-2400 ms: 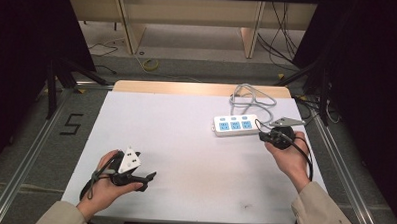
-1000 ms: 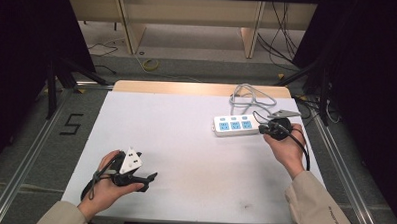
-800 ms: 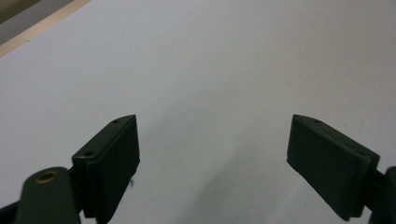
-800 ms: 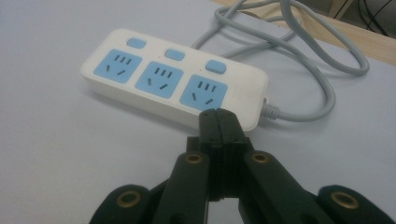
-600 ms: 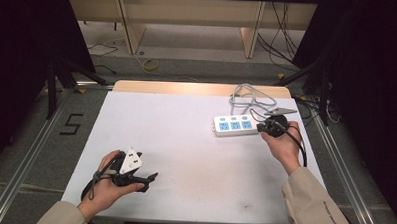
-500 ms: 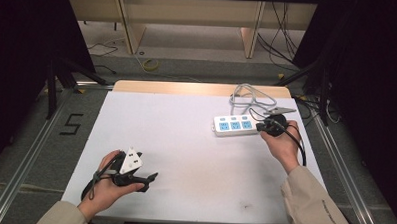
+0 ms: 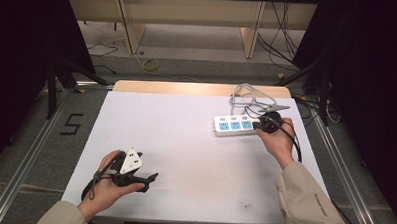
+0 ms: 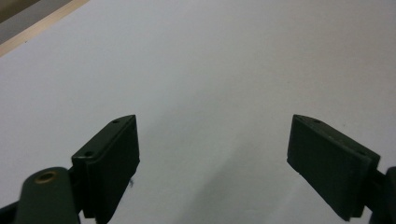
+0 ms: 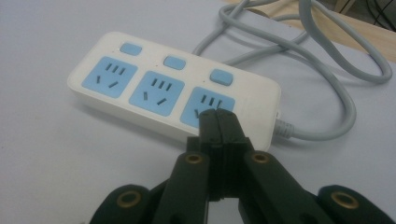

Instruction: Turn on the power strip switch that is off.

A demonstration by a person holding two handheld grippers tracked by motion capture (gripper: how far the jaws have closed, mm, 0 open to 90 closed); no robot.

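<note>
A white power strip [image 7: 234, 126] [image 9: 173, 91] with three blue sockets and three blue switch buttons lies at the table's right rear. Its grey cable [image 7: 249, 96] [image 9: 327, 60] loops behind it. My right gripper [image 7: 257, 125] [image 9: 218, 114] is shut with nothing between the jaws, its tips over the strip's cable-end socket. Whether the tips touch the strip I cannot tell. My left gripper [image 7: 151, 177] [image 8: 212, 154] rests near the table's front left, jaws open wide over bare white surface.
The white table [image 7: 185, 141] has a wooden strip [image 7: 197, 88] along its far edge. Metal rails [image 7: 22, 151] run along both sides. Beyond the table are wooden furniture legs [image 7: 127, 24] and loose cables on the floor [image 7: 150, 65].
My right gripper has moved left and slightly forward, from beside the strip's end to over its nearest socket. The left gripper has stayed put.
</note>
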